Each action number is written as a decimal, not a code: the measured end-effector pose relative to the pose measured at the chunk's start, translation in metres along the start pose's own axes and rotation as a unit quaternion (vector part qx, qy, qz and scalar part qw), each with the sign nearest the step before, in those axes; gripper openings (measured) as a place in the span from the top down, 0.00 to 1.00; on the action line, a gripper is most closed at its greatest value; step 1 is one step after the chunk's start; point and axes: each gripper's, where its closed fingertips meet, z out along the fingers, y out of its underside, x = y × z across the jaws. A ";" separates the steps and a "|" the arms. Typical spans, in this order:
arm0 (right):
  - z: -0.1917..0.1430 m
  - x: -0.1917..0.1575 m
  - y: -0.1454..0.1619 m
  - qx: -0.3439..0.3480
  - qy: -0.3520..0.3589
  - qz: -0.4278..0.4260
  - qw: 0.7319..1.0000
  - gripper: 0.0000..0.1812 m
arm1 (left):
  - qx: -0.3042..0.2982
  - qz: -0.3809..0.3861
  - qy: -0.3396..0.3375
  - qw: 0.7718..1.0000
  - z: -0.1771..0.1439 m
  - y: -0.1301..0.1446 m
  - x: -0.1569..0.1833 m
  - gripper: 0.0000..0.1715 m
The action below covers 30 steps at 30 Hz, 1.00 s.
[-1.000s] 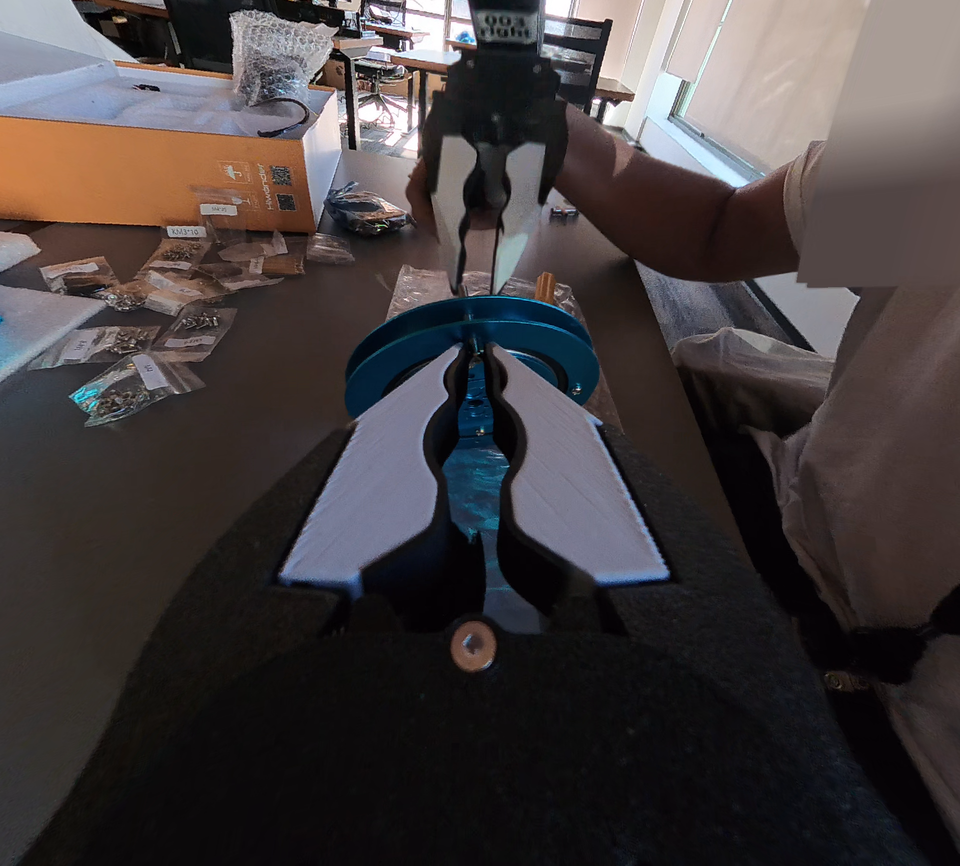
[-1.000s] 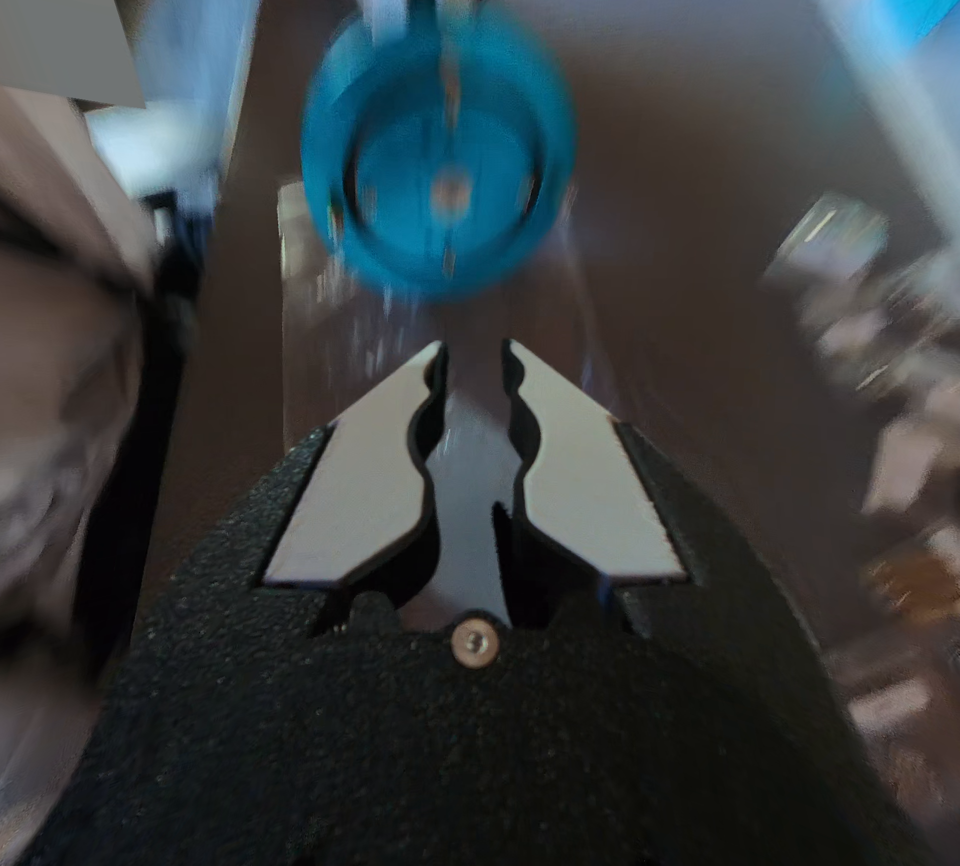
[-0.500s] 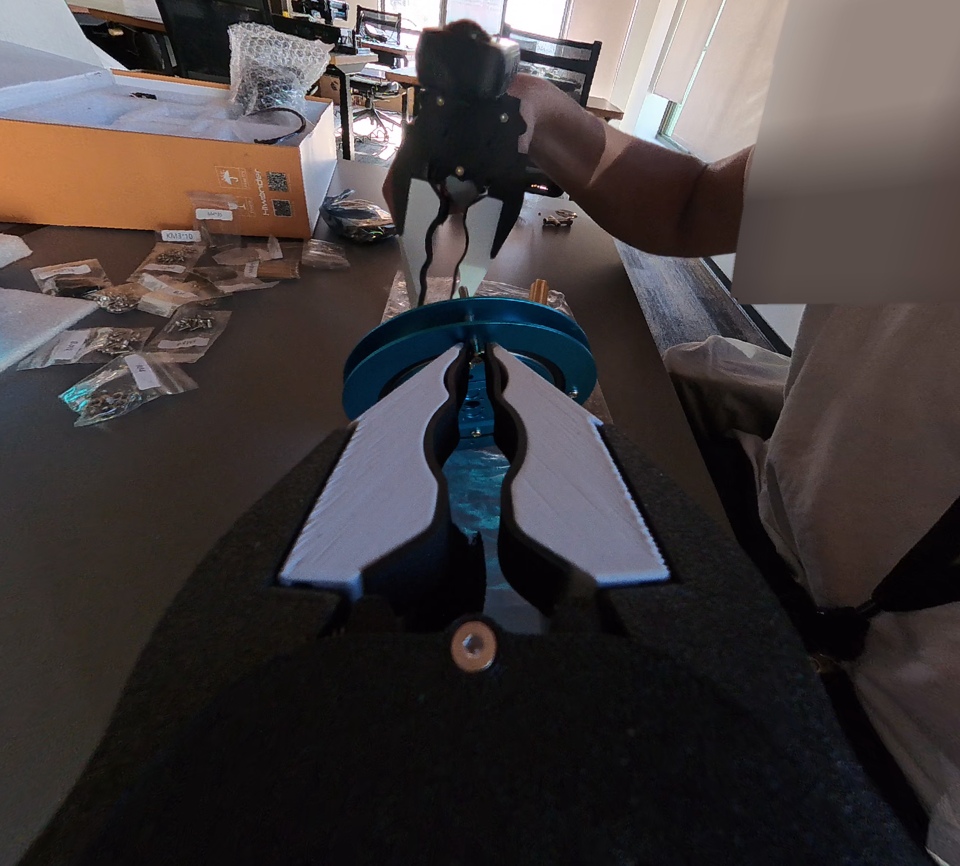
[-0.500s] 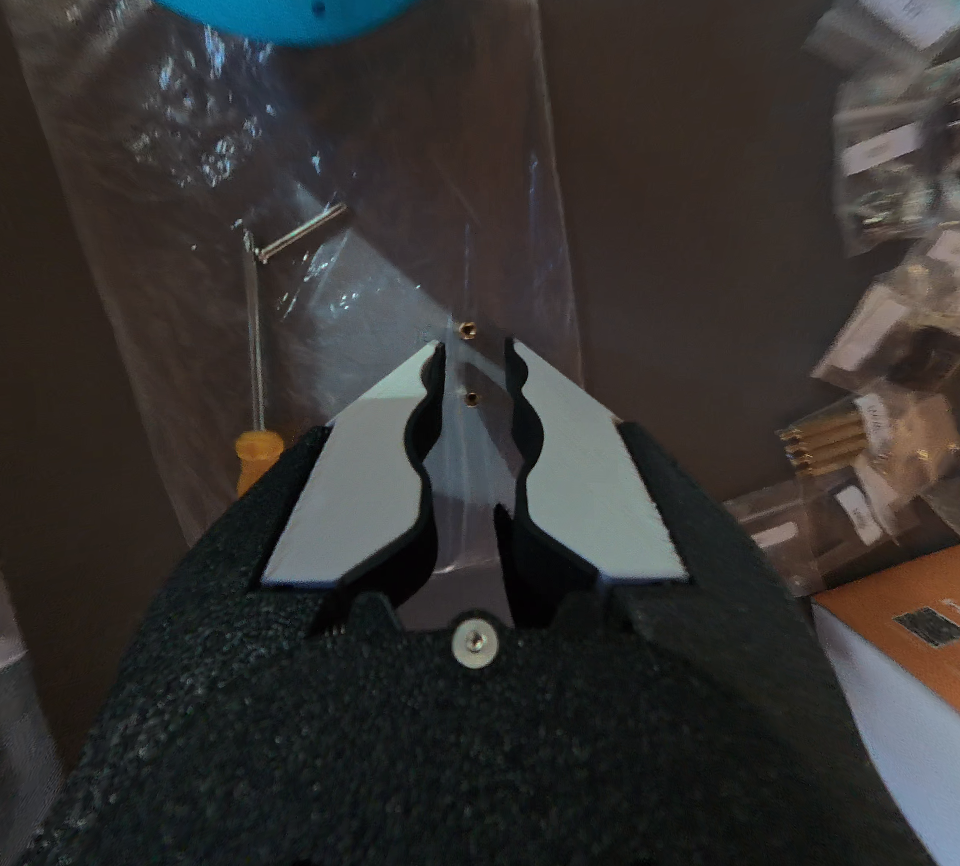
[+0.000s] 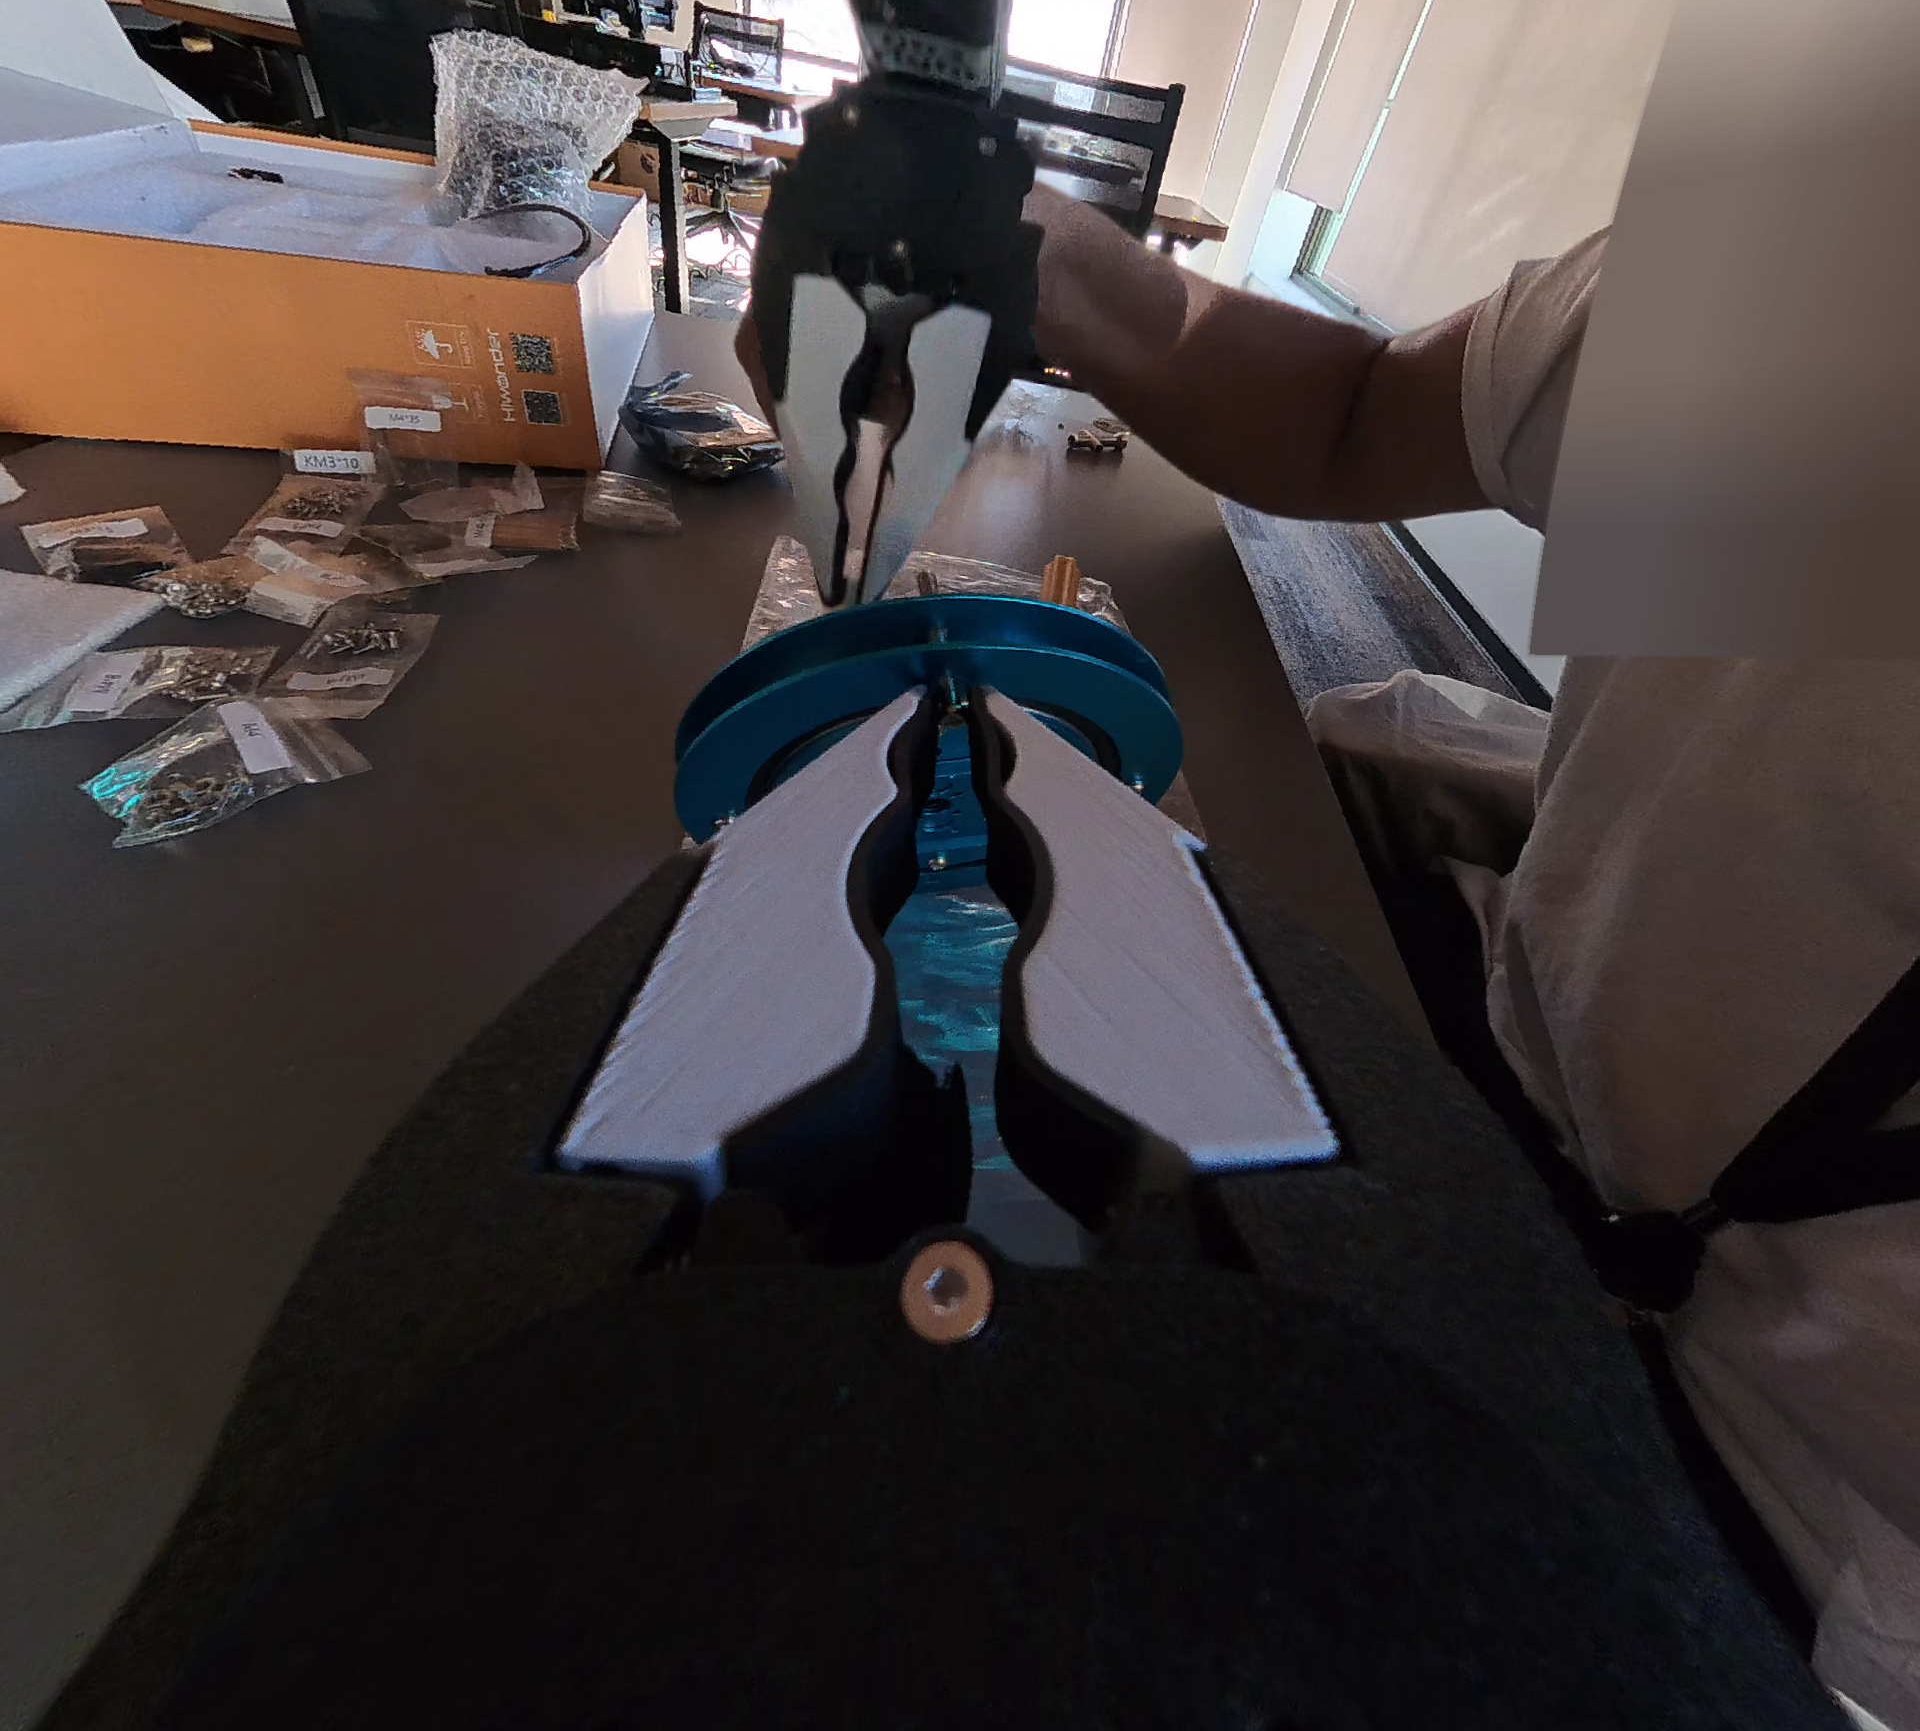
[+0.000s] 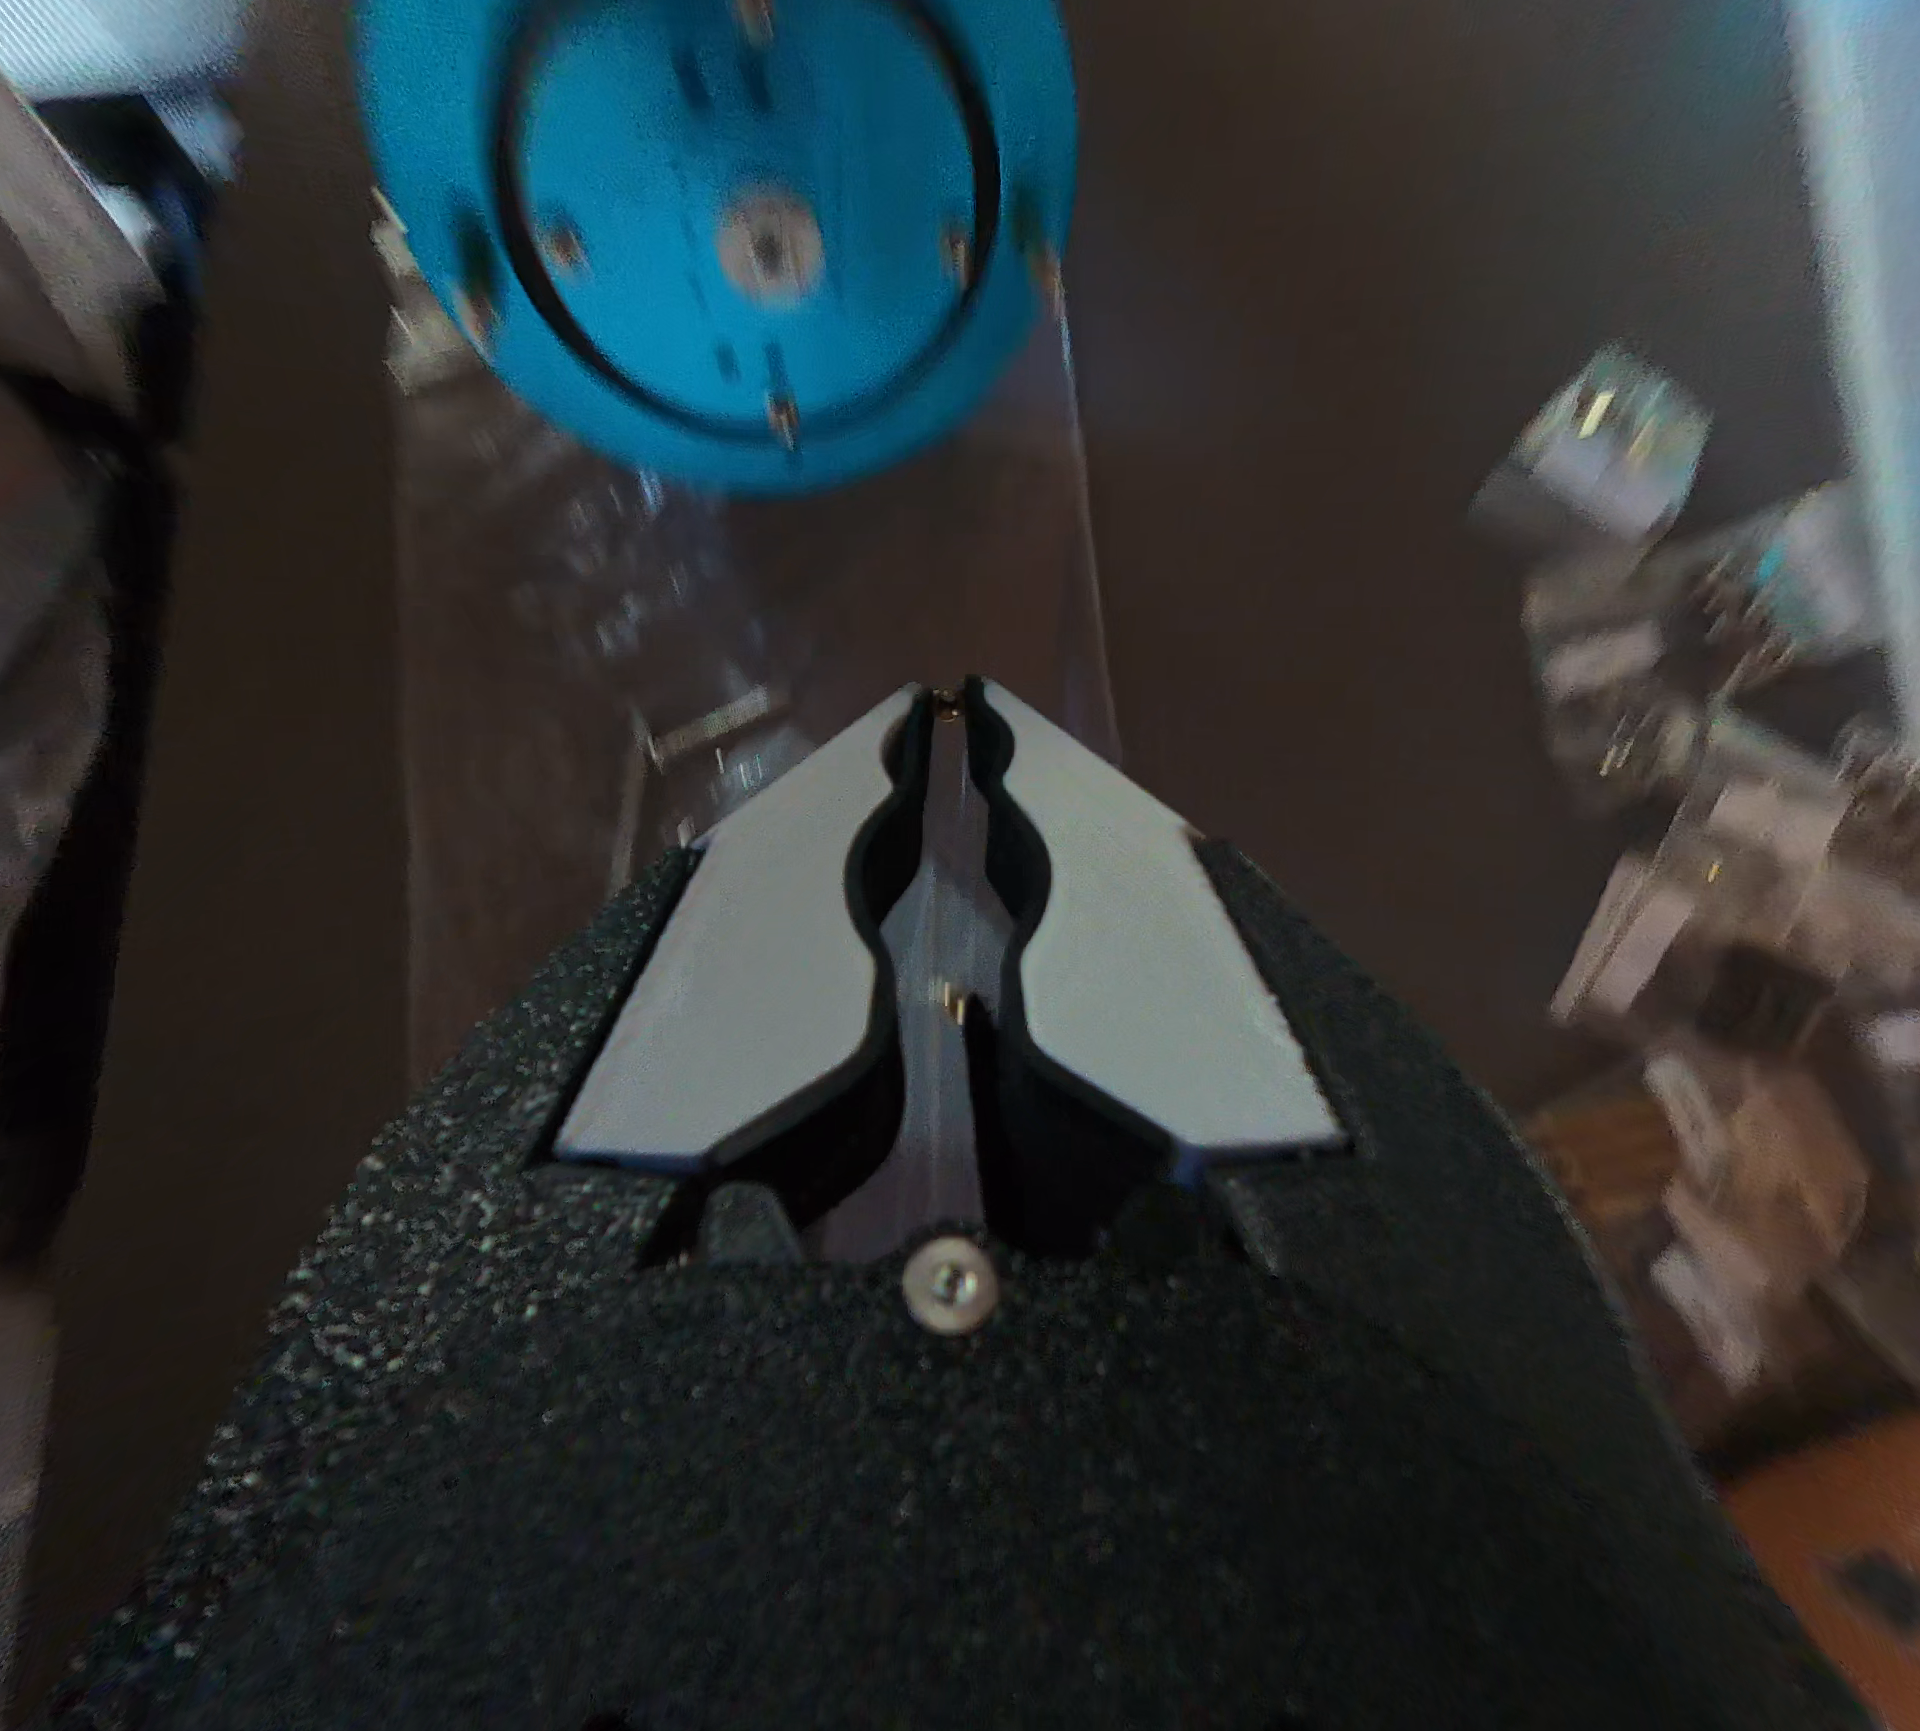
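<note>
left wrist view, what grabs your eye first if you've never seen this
A bright blue metal disc on the dark table, with the left gripper closed at its near edge. The right gripper points down just beyond it, and small bags of screws lie scattered to the left.

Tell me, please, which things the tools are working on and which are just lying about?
In use: left tool gripping blue disc; right tool pinching small screw.
Lying about: parts bags, orange box, bubble wrap.

Office workroom, desks (image 5: 1143, 211) and chairs (image 5: 1101, 123) (window-lit), hardware bags (image 5: 223, 772), orange box (image 5: 260, 341)
</note>
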 end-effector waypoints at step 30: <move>0.027 -0.026 -0.116 0.268 -0.087 -0.069 0.957 0.97 | -0.029 -0.006 0.036 0.999 -0.017 0.012 -0.004 0.97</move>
